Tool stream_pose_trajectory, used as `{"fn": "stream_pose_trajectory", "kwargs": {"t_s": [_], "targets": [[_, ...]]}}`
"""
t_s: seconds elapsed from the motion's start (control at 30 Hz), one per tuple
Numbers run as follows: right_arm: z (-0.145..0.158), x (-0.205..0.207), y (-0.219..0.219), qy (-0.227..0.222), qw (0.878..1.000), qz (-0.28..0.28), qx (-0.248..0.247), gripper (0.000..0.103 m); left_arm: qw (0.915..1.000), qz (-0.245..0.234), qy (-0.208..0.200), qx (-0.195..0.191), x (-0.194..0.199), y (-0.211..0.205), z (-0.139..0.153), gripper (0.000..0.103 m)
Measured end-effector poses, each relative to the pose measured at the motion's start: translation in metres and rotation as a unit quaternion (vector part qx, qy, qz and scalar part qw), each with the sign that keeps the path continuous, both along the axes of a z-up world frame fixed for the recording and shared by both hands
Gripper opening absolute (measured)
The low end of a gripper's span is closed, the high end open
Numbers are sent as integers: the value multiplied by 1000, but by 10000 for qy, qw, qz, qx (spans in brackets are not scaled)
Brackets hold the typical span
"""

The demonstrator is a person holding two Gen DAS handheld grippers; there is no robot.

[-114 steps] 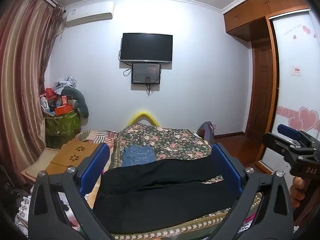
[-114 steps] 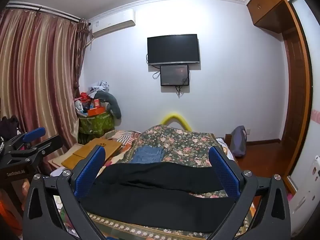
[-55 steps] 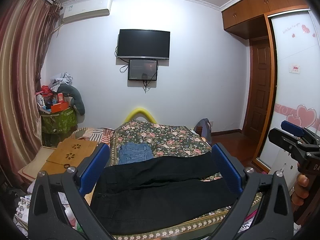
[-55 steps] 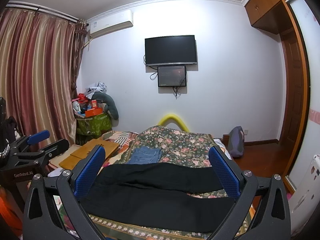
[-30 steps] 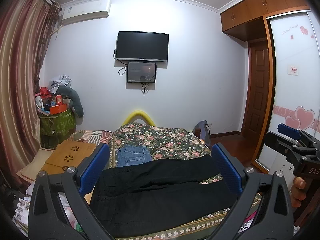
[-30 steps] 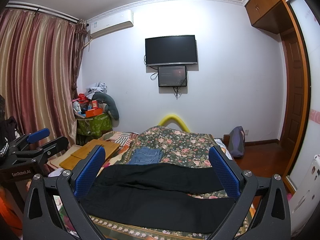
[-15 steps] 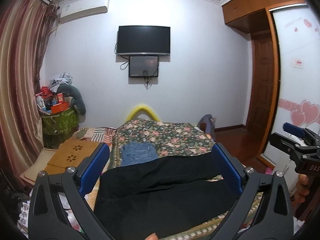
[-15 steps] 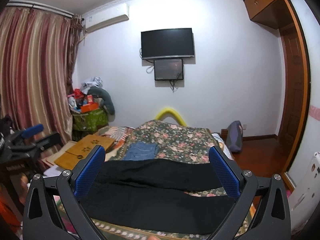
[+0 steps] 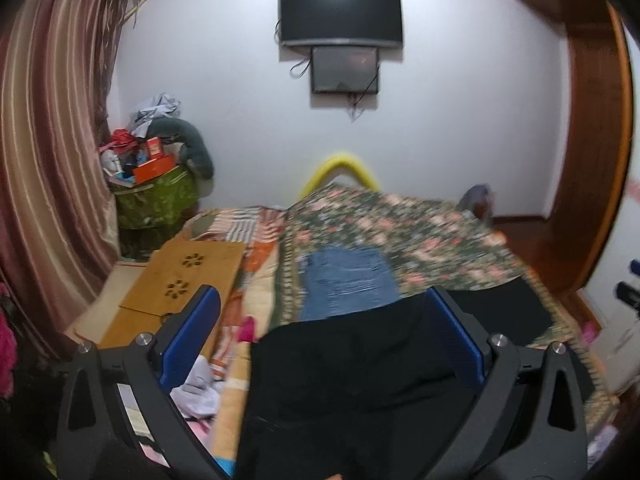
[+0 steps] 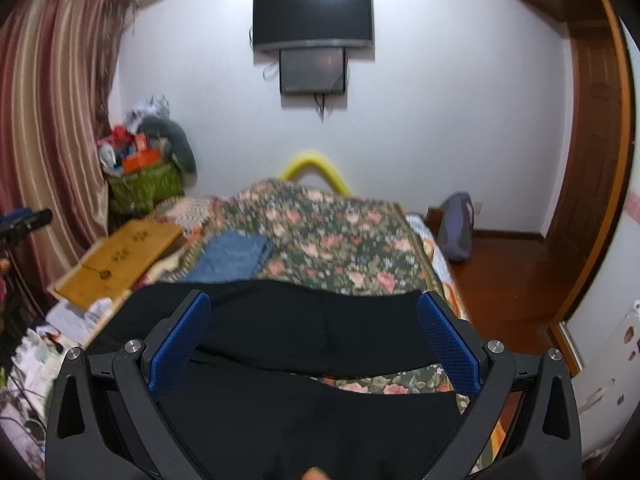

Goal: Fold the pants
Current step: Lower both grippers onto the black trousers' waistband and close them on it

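Note:
Black pants (image 9: 360, 380) lie spread flat across the near end of a bed with a floral cover (image 9: 420, 232). In the left wrist view my left gripper (image 9: 320, 344) is open and empty, just above the waist end of the pants. In the right wrist view the pants (image 10: 304, 332) show both legs, one behind the other. My right gripper (image 10: 312, 340) is open and empty, low over the leg end. The left gripper's tip (image 10: 24, 216) shows at that view's left edge.
Folded blue jeans (image 9: 348, 280) lie on the bed just behind the pants. A wooden lap table (image 9: 180, 276) and papers sit to the left of the bed. A green basket of clutter (image 9: 156, 200) stands by the curtain. A bag (image 10: 456, 228) sits on the wooden floor at right.
Both grippers have tilted down and moved closer to the pants, which now fill more of each view. Both stay open. The pants have not moved.

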State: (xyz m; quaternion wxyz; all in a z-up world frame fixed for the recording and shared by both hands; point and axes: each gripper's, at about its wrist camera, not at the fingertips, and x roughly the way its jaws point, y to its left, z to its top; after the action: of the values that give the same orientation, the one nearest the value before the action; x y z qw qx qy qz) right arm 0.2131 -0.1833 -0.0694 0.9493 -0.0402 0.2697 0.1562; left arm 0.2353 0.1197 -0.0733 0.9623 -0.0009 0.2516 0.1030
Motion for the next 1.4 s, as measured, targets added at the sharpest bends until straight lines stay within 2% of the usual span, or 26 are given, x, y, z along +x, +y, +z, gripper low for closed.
{"fn": "stream_pose_trajectory", "kwargs": {"t_s": [0.1,0.2,0.37,0.5,0.63,0.77,0.87,0.93,1.03,1.1,1.17,1.2,1.27,1.3,1.37,1.4], "targets": [[-22,26,0,226,9996,174,-86,103,9994,162,310,10,35,21,-22,103],[-40,44,4,262,9993,251,-97,103,9971,336,681,-81,71,47,-52,103],[-70,83,25,445,9968,608,-249,103,9897,554,1295,-248,122,89,-111,103],[-94,115,45,524,9929,923,-537,103,9849,571,1594,-366,144,113,-153,103],[-120,151,68,728,9850,1319,-845,103,9735,601,2140,-537,168,129,-197,103],[-139,185,80,1041,9794,1601,-661,102,9662,637,2409,-664,180,140,-227,101],[-150,211,85,1366,9738,1783,-363,102,9599,634,2590,-870,186,148,-244,89],[-155,222,90,1483,9711,1834,-359,101,9553,641,2729,-942,189,152,-254,84],[-165,235,102,1713,9636,2000,-464,101,9531,595,2787,-1015,192,151,-261,78],[-176,241,109,1984,9527,2243,-509,101,9513,553,2812,-1131,195,150,-264,71],[-181,243,110,2117,9474,2370,-375,99,9482,465,2864,-1295,197,149,-266,56],[-181,242,111,2199,9442,2434,-284,96,9476,340,2879,-1342,198,146,-265,50],[-182,242,111,2276,9406,2511,-212,83,9470,271,2933,-1285,199,141,-264,38],[-181,241,111,2273,9395,2554,-216,80,9461,264,2974,-1256,199,139,-263,35],[-177,236,113,2234,9382,2631,-252,63,9446,255,3037,-1218,200,137,-262,26],[-175,234,114,2227,9377,2654,-260,59,9443,257,3050,-1207,200,136,-260,24]]}}
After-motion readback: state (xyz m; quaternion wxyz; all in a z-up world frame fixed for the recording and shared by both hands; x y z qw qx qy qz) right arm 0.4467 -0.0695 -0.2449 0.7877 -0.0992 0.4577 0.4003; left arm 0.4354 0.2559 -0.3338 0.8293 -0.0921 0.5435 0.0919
